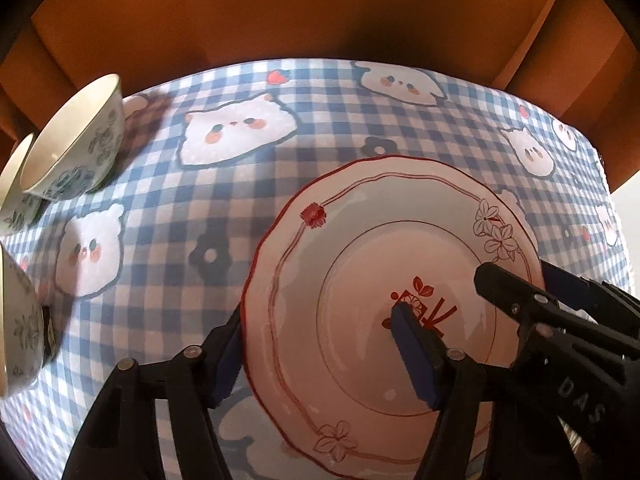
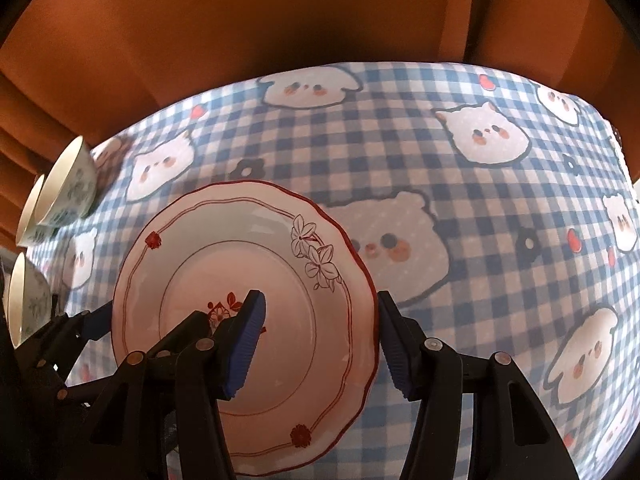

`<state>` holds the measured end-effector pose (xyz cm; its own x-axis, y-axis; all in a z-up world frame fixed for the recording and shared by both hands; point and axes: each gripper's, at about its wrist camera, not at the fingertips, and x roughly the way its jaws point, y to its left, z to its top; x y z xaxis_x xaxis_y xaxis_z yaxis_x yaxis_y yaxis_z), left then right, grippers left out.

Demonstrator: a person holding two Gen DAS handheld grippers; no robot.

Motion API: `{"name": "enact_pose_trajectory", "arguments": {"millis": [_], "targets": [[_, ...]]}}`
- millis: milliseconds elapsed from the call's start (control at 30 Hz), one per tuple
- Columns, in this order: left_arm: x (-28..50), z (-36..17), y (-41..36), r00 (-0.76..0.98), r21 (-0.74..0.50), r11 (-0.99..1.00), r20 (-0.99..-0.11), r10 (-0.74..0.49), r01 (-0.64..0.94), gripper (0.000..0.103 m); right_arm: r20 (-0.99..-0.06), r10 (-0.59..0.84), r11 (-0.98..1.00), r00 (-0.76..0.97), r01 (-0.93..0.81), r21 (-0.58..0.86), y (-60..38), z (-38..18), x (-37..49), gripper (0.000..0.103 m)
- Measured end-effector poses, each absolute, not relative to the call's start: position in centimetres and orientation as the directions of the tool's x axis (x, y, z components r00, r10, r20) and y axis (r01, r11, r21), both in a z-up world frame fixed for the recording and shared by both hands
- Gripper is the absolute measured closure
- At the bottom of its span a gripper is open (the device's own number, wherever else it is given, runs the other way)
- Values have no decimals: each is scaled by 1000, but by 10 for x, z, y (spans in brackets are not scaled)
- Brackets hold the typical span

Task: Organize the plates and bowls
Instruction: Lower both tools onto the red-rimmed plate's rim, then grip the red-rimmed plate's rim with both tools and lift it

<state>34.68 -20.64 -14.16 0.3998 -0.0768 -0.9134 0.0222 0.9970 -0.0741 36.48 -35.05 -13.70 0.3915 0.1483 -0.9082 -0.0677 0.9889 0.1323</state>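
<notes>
Straddling opposite rims of the plate (image 1: 360, 280), each hand-held gripper, left (image 1: 320, 356) and right (image 2: 320, 344), spread wide.

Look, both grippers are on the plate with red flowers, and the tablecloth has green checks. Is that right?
Almost. The tablecloth has blue and white checks, not green; the right wrist view shows it. Both the left gripper and right gripper do straddle the plate's rim.

one plate (image 1: 360, 240), three bowls (image 1: 76, 140) (image 1: 14, 188) (image 1: 20, 328), two hand-held grippers (image 1: 320, 344) (image 2: 320, 344).
</notes>
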Motion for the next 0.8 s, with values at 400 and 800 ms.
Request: {"name": "enact_pose_trajectory", "arguments": {"millis": [400, 800], "targets": [[345, -146, -209, 434, -45, 999, -899, -52, 27, 37, -905, 99, 994, 413, -82, 72, -344, -148, 372, 55], [331, -110, -201, 478, -42, 999, -877, -53, 33, 38, -890, 84, 996, 449, -65, 61, -338, -119, 358, 55]]}}
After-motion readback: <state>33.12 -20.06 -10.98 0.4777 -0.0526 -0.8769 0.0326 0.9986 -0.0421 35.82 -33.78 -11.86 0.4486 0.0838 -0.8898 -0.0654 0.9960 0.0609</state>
